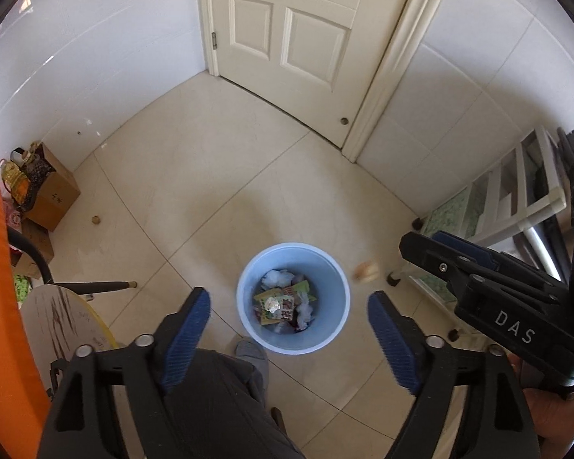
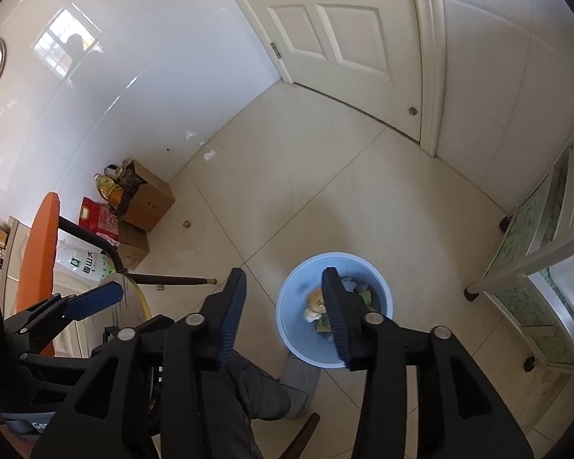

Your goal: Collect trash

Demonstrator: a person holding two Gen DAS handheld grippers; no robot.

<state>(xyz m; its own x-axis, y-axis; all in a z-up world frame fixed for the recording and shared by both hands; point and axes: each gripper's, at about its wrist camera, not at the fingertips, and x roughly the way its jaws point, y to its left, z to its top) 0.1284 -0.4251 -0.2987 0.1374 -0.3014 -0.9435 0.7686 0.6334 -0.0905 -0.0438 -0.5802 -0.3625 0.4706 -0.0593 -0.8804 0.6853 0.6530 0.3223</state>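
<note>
A light blue bin [image 1: 325,267] stands on the tiled floor with wrappers and crumpled tissue [image 1: 283,302] inside. My left gripper [image 1: 291,331] hangs open straight above it, nothing between its blue pads. A blurred tan lump [image 1: 367,271] shows just right of the rim in this view. In the right wrist view the same lump [image 2: 315,298] appears over the inside of the bin [image 2: 294,290]. My right gripper [image 2: 285,306] is open and empty, its right finger overlapping the bin. It also shows at the right of the left wrist view [image 1: 421,241].
A cardboard box [image 1: 53,191] with bags stands by the left wall. An orange chair back [image 1: 0,267] and a round wooden stool [image 1: 61,317] are close on the left. A white shelf rack [image 1: 516,191] is on the right. A trouser leg and grey slipper [image 1: 250,352] touch the bin's near side.
</note>
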